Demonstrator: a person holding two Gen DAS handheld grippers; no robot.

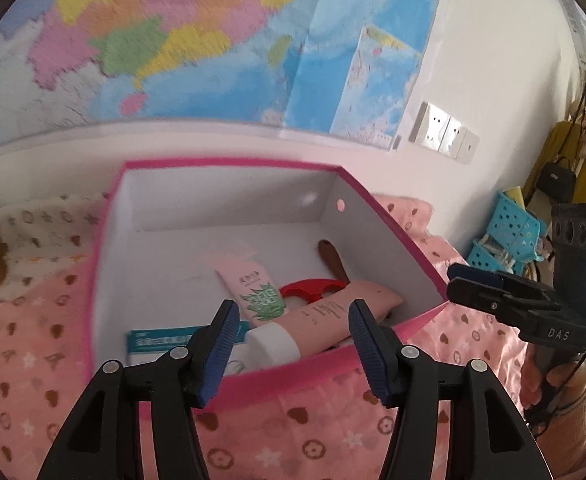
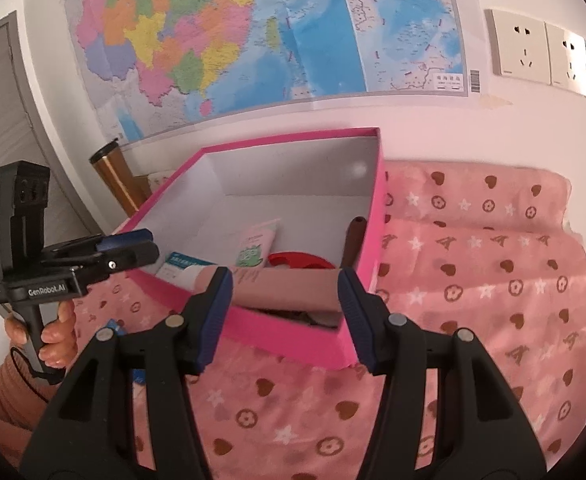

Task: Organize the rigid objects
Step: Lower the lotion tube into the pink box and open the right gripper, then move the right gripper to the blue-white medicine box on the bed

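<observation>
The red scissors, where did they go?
In the left wrist view, the red scissors lie inside the pink box, toward its right side, between the aloe tube and the big pink tube.

black tongs (image 2: 285, 316), ribbed blue pads (image 2: 217, 316), silver screws, white "genrobot.ai" lettering, brown-orange sleeve (image 2: 1, 396).

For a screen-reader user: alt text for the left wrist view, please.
An open left gripper hovers empty at the near rim of a pink box holding two pink tubes, red scissors and a brown handle. The right gripper shows at the right, over a pink bedspread.
</observation>
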